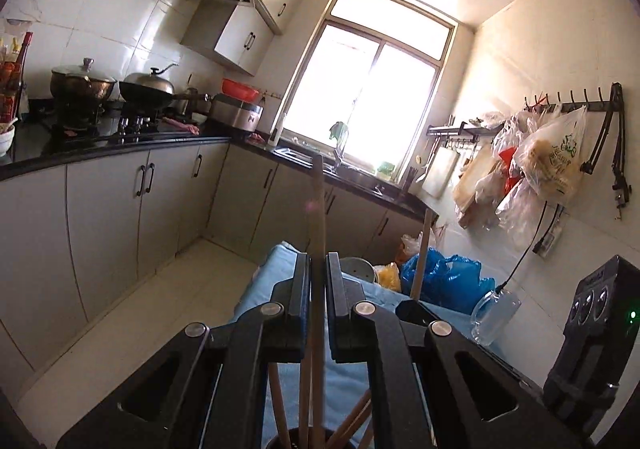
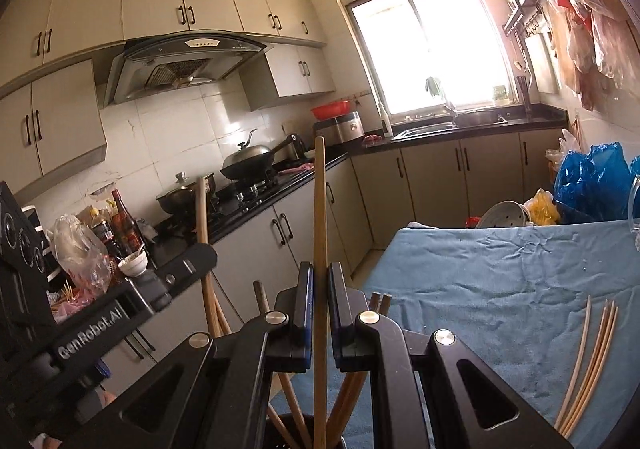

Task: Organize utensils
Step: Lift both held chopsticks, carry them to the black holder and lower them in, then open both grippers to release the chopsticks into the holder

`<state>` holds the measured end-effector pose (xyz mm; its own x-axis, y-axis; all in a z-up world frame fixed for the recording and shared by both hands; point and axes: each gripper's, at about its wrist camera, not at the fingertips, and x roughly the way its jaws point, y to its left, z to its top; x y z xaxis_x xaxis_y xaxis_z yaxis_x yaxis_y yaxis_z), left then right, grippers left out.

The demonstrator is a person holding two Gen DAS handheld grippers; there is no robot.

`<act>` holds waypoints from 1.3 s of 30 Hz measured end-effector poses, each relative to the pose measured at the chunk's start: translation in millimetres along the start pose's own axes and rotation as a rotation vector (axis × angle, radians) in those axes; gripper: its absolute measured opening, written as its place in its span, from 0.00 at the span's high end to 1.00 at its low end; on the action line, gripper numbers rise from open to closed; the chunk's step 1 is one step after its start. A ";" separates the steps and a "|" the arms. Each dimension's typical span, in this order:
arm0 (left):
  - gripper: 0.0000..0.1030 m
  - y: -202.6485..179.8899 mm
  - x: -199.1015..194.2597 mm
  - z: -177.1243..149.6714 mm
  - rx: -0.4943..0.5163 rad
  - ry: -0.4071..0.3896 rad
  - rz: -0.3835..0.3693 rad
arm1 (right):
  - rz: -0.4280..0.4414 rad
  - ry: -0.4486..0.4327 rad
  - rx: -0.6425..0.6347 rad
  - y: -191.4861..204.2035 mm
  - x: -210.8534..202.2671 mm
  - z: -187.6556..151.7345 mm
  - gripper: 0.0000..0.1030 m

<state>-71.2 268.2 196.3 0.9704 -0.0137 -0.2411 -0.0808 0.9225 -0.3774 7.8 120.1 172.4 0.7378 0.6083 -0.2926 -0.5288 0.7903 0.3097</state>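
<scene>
My left gripper (image 1: 319, 263) is shut on a wooden chopstick (image 1: 318, 209) that stands upright, its lower end in a dark holder (image 1: 298, 439) with several other chopsticks. My right gripper (image 2: 319, 271) is shut on another upright wooden chopstick (image 2: 320, 201) above the same dark holder (image 2: 298, 435), which holds several sticks. The left gripper (image 2: 176, 269) shows at the left of the right wrist view, its chopstick (image 2: 202, 209) rising behind it. The right gripper's chopstick (image 1: 422, 249) shows in the left wrist view. Several loose chopsticks (image 2: 592, 361) lie on the blue cloth (image 2: 500, 281).
The blue-covered table (image 1: 280, 273) carries a glass mug (image 1: 494, 315), a metal bowl (image 2: 506, 215) and blue plastic bags (image 2: 592, 181). Counters with a stove and pots (image 1: 116, 89) run along the left. Bags hang on the right wall (image 1: 536, 165).
</scene>
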 end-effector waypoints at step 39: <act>0.54 -58.5 -76.5 -35.4 0.041 0.114 -0.021 | -0.357 0.028 0.105 -152.2 -127.1 -11.2 0.43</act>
<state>-148.8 201.6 205.1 0.9394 -0.0743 -0.3347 -0.0494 0.9367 -0.3466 -10.2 -76.6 152.4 0.8557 0.2982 -0.4228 -0.1929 0.9422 0.2741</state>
